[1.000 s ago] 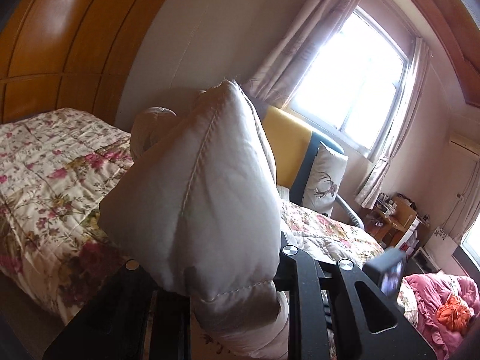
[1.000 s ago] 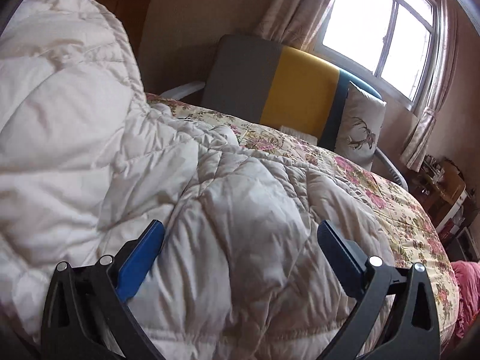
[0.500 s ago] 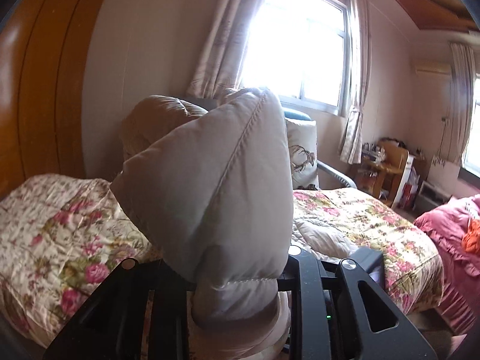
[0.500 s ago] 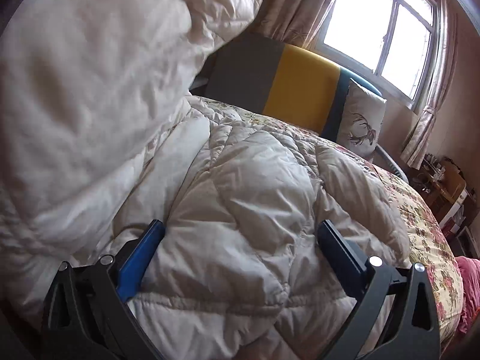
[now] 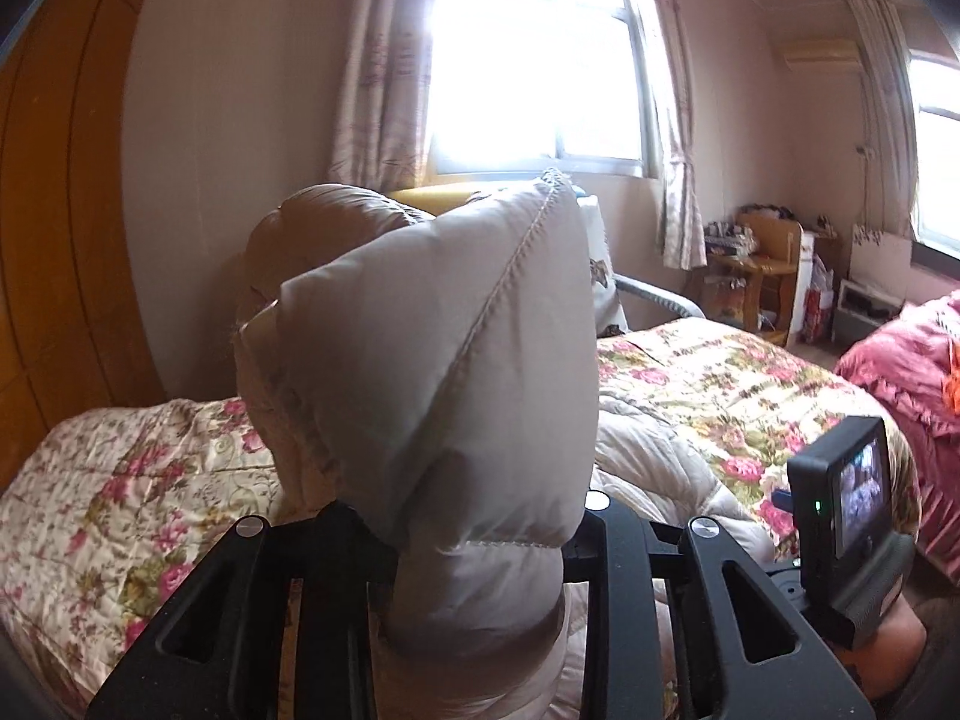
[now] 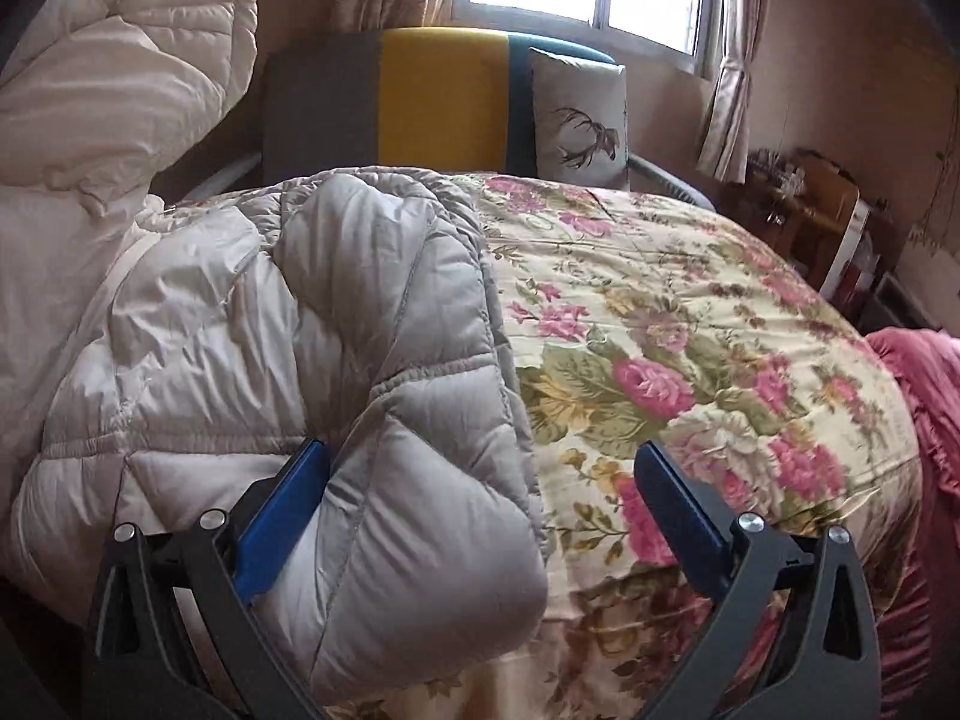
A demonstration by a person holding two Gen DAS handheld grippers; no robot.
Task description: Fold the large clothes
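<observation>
Over floral bedspread (image 6: 690,324), opening left gripper (image 5: 480,546) pinches puffy jacket (image 5: 444,360).

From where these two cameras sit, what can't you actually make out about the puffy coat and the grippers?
- Left wrist view: the left gripper, jaws opening, has its fingertips buried under the bunched down jacket, so the grip itself is hidden.
- Same view: the jacket blocks most of the yellow headboard.
- Right wrist view: the jacket runs off the left and bottom edges, so its full shape is cut off.
- Right wrist view: the shelf clutter is too small to identify.

bare quilt (image 6: 690,324) right, jacket (image 6: 252,324) blocks left
</observation>
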